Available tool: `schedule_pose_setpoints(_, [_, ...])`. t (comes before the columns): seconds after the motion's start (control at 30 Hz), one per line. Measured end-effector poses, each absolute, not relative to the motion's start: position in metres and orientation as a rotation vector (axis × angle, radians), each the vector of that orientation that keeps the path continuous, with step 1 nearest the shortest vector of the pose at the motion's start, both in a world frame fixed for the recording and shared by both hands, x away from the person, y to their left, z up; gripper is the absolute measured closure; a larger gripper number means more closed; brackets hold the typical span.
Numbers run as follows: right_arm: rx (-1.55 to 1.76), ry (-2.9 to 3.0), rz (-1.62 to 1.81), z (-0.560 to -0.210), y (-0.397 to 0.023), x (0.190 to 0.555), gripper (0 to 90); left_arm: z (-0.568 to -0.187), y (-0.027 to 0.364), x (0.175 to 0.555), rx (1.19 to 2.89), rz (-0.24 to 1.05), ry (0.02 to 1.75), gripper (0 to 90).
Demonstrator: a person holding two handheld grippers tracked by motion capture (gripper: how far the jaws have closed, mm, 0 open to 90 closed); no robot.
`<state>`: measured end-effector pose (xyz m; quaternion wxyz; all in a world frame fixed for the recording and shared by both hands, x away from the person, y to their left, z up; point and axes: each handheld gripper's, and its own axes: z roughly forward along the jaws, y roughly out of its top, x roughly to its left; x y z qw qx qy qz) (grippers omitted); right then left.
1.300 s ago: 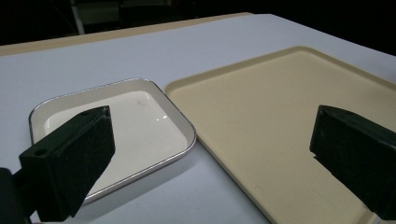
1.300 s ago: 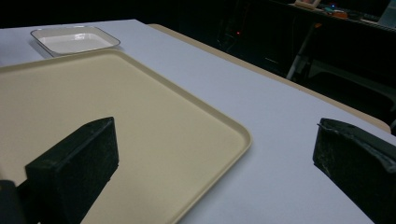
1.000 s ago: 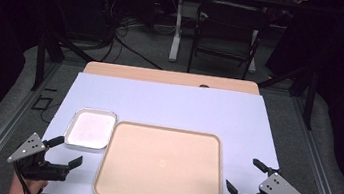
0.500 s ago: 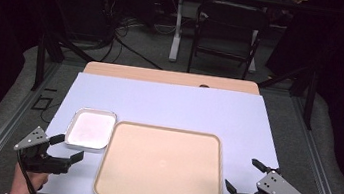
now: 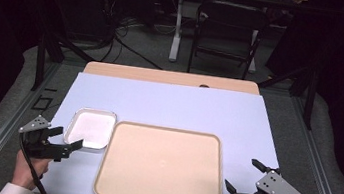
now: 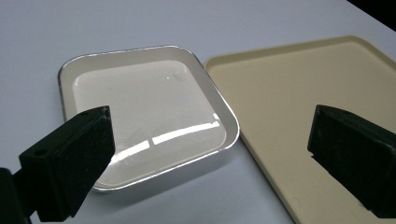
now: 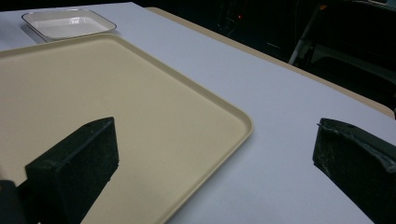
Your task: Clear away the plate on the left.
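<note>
A large beige tray (image 5: 161,163) lies at the front middle of the pale blue table, with nothing on it. Touching its left side sits a small white square dish (image 5: 90,127) with a metal rim, also bare inside. My left gripper (image 5: 67,139) hovers open at the dish's near left corner, jaws spread wide over the white dish (image 6: 144,107) and the beige tray's edge (image 6: 299,107). My right gripper (image 5: 243,176) is open beside the tray's front right corner, its jaws straddling the beige tray's (image 7: 116,102) corner.
The blue table cover (image 5: 169,104) stretches free behind the tray, with a wooden strip (image 5: 170,77) along the far edge. Beyond the table stand a dark chair (image 5: 229,31) and desk legs with cables on the floor.
Both grippers have shifted slightly; the left one has edged forward toward the dish's near corner, the right has dropped a little lower. Both stay open.
</note>
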<state>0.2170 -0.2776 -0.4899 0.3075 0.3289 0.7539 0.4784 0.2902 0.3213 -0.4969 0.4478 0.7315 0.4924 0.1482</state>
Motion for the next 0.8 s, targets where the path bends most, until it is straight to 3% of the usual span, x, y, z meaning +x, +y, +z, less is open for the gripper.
schedule_pose_setpoints(0.8, [0.876,2.007,1.242,-0.491,-0.277,0.218,0.0,-0.504,0.339,0.336,1.802,0.353,1.339,0.9])
